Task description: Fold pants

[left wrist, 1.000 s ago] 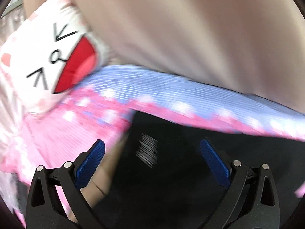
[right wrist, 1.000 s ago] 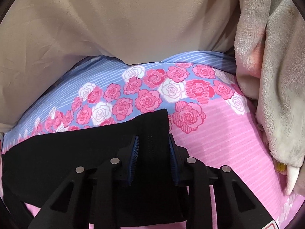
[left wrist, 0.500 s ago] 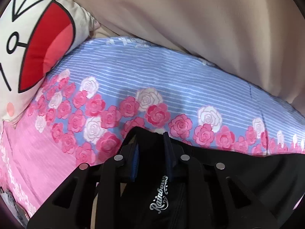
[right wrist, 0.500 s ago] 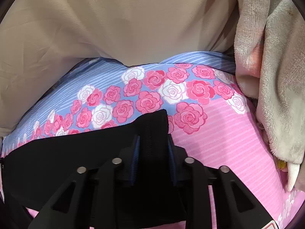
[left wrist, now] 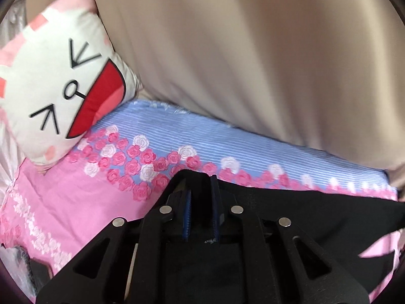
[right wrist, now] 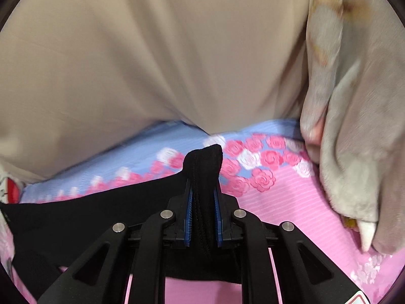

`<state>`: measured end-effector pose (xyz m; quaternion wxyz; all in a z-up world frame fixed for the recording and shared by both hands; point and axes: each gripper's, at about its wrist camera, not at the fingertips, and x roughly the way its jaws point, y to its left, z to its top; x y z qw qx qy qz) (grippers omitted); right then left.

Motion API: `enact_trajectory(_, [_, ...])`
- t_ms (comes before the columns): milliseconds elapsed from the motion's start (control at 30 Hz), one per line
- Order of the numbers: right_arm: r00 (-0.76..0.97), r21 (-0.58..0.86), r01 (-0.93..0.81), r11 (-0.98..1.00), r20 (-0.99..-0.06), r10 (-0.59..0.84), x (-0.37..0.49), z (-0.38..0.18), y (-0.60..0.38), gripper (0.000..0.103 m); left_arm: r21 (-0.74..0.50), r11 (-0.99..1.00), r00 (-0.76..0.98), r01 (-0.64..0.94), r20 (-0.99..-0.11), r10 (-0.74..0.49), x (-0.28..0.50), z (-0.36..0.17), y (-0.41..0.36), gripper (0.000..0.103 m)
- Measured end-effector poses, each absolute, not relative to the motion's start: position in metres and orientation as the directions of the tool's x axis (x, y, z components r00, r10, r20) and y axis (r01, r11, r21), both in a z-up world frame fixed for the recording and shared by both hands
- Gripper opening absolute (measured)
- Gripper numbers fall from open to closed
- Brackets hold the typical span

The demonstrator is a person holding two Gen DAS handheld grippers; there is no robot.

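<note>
Black pants (left wrist: pixel 303 210) lie spread across a pink and blue rose-print bed sheet (left wrist: pixel 63 202). My left gripper (left wrist: pixel 200 186) is closing its jaws on the left corner of the pants' far edge, with the blue pads pressing the black cloth between them. In the right wrist view, the pants (right wrist: pixel 76 223) stretch away to the left. There my right gripper (right wrist: pixel 203 190) is also closing, and its pads squeeze a ribbed bunch of the cloth that pokes up past the fingertips. Both held corners are lifted off the sheet.
A white cartoon-face pillow (left wrist: pixel 58 88) sits at the far left of the bed. A beige cloth (left wrist: pixel 253 50) hangs along the back edge. A grey plush blanket (right wrist: pixel 354 152) is piled at the right side.
The left gripper went from wide open to closed on the pants' corner. The right gripper tightened on its corner. Both rose, pulling the black edge up off the sheet.
</note>
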<state>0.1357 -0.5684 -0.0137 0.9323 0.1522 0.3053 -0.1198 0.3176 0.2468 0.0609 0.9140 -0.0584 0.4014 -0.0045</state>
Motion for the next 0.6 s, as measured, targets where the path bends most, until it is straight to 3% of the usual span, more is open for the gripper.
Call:
enact_trajectory(133, [0.848,0.202,0.211,0.956,-0.524,-0.077,0.078,0.017,-0.544,0.010,-0.145,0.989,0.713,-0.007,-0.694,-0.097,0.253,0.081,0.259,0.012])
enact_trajectory(233, [0.854,0.162,0.177,0.971,-0.516,-0.069,0.037,0.021,-0.528,0.007,-0.168,0.986,0.706,0.002,-0.698,-0.120,0.202,0.075,0.272,0.012])
enact_trajectory(400, [0.823,0.143,0.211,0.967,-0.559,-0.097,-0.032,-0.009,-0.522,0.006,-0.138,0.990,0.609,-0.028,-0.788,-0.092,0.137,0.014,0.289,0.012])
enact_trajectory(500, [0.773,0.152,0.289,0.945,-0.620,-0.136,-0.063,-0.043,-0.532,0.006,-0.003,0.992,0.543,-0.127,-0.837,0.067,0.118,-0.032,0.299,0.013])
enact_trajectory(567, [0.752,0.187,0.337,0.923,-0.643,-0.144,-0.080,-0.057,-0.538,0.010,-0.053,0.983,0.508,-0.175,-0.860,0.044,0.108,-0.049,0.311,0.014])
enact_trajectory(600, [0.750,0.218,0.356,0.909,-0.647,-0.139,-0.091,-0.062,-0.539,0.014,-0.139,0.970,0.510,-0.198,-0.860,-0.019,0.101,-0.051,0.317,0.015])
